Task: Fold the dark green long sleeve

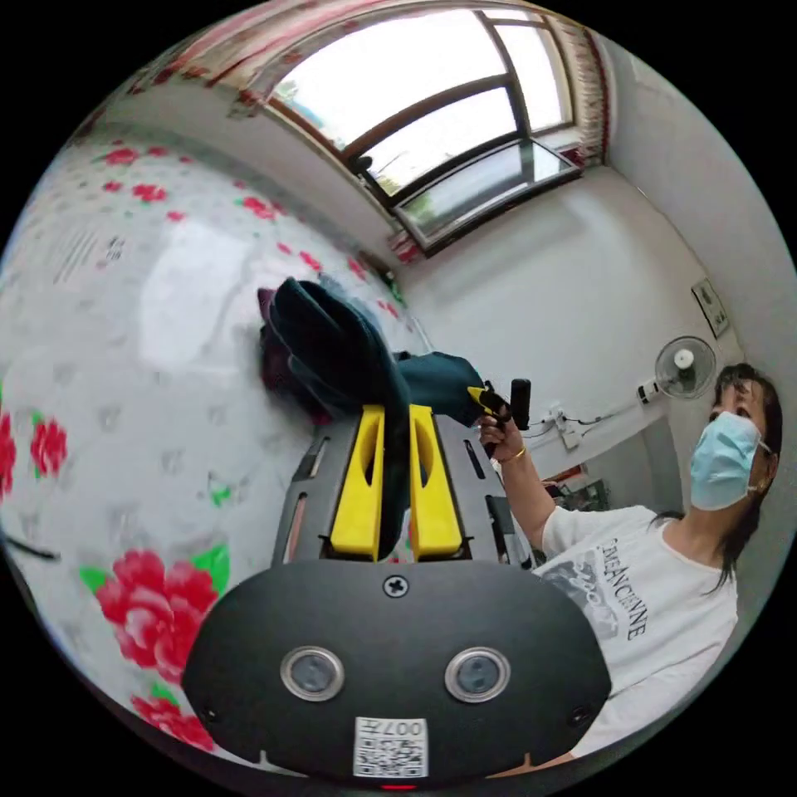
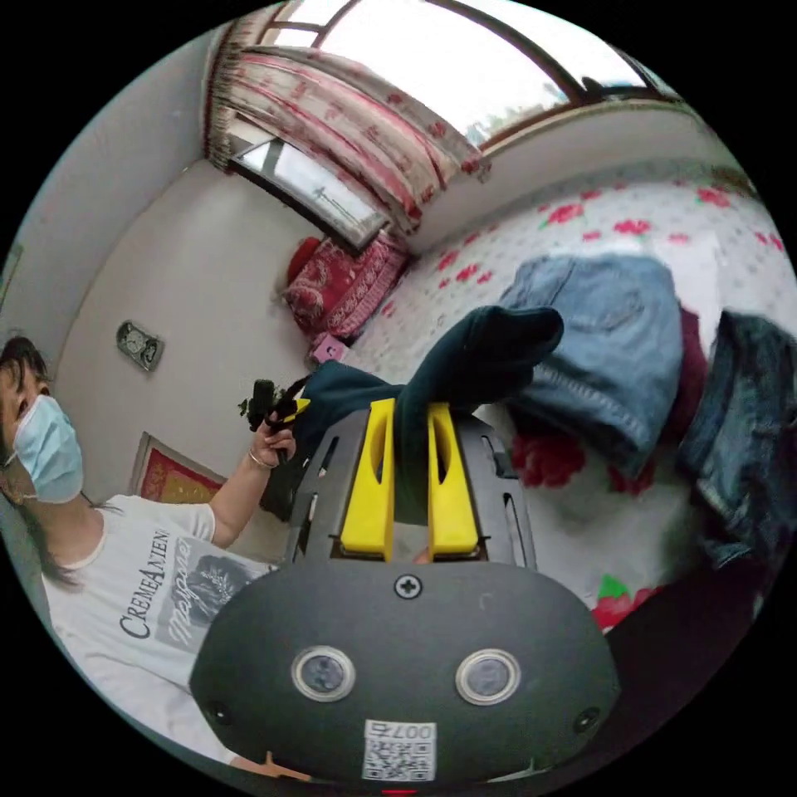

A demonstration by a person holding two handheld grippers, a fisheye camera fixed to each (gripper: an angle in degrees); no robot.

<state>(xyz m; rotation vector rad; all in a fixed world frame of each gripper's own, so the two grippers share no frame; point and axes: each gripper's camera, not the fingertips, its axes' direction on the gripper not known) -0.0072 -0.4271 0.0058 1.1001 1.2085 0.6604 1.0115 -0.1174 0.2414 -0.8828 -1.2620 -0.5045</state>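
Note:
The dark green long sleeve (image 1: pixel 332 349) is held up in the air above a bed, stretched between both grippers. In the left gripper view my left gripper (image 1: pixel 397 409) has its yellow jaws shut on a fold of the cloth, which bunches out past the tips. Further right, the right gripper (image 1: pixel 502 403) sits in the person's raised hand at the garment's other end. In the right gripper view my right gripper (image 2: pixel 408 407) is shut on the green long sleeve (image 2: pixel 490 349). The left gripper (image 2: pixel 278 407) shows small in the person's hand, with cloth running to it.
The bed has a white sheet with red flowers (image 1: pixel 124 332). On it lie light blue jeans (image 2: pixel 614 357), darker jeans (image 2: pixel 747 415) and a maroon garment (image 1: pixel 274 365). A red pillow (image 2: pixel 340 282) sits by the window (image 1: pixel 432 108). The person (image 1: pixel 631 598) stands beside the bed.

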